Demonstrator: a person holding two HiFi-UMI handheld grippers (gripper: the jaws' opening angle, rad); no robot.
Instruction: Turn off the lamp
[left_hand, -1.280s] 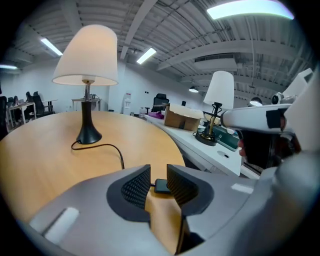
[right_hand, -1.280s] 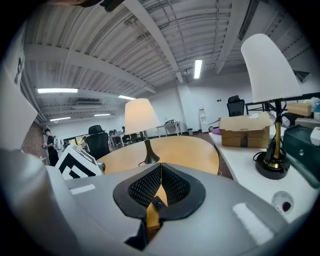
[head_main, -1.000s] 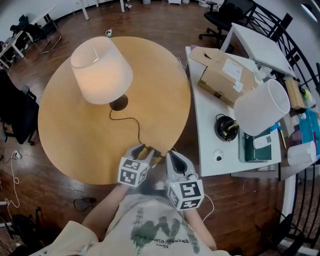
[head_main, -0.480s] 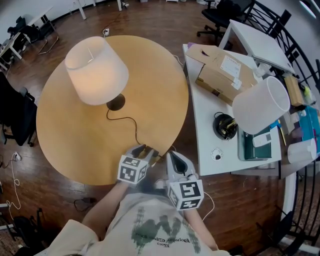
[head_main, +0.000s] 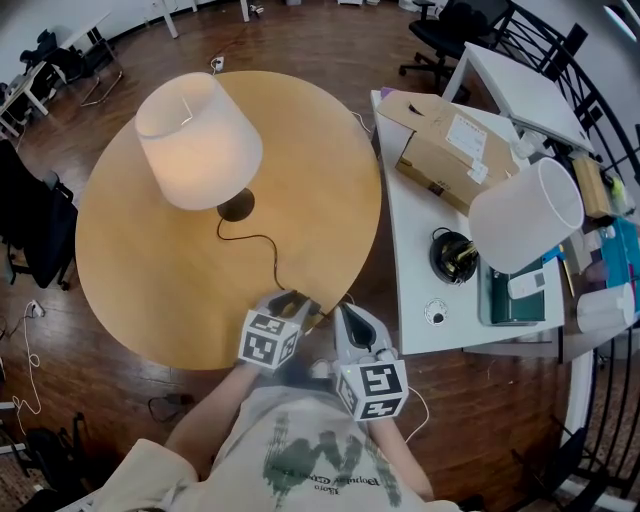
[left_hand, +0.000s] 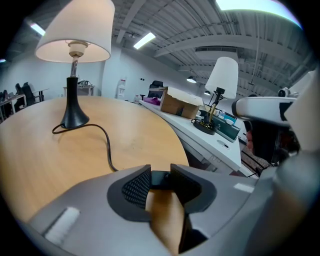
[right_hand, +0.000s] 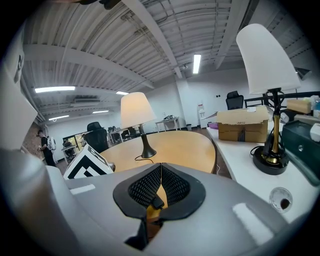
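Left gripper view shows the left gripper (left_hand: 160, 173) at the near edge of the desk (left_hand: 35, 165). Its jaws have just been closing and now pinch a dark switch block (left_hand: 159, 180) between the 2 pads. The cord (left_hand: 106, 145) runs from it ahead and left to the lamp (left_hand: 74, 60), which looks lit. The right gripper (right_hand: 160, 169), jaws pressed together, waits just beside.

From the head view the white fabric lampshade (head_main: 198, 140) covers the stem and most of the round black lamp base (head_main: 238, 207). The thin black cord (head_main: 278, 265) vanishes under the left gripper (head_main: 295, 303), whose jaws have just been closing on a small black block (left_hand: 160, 179) that fills their gap (too little shows to name it). In the left gripper view the shade's top is cut off.
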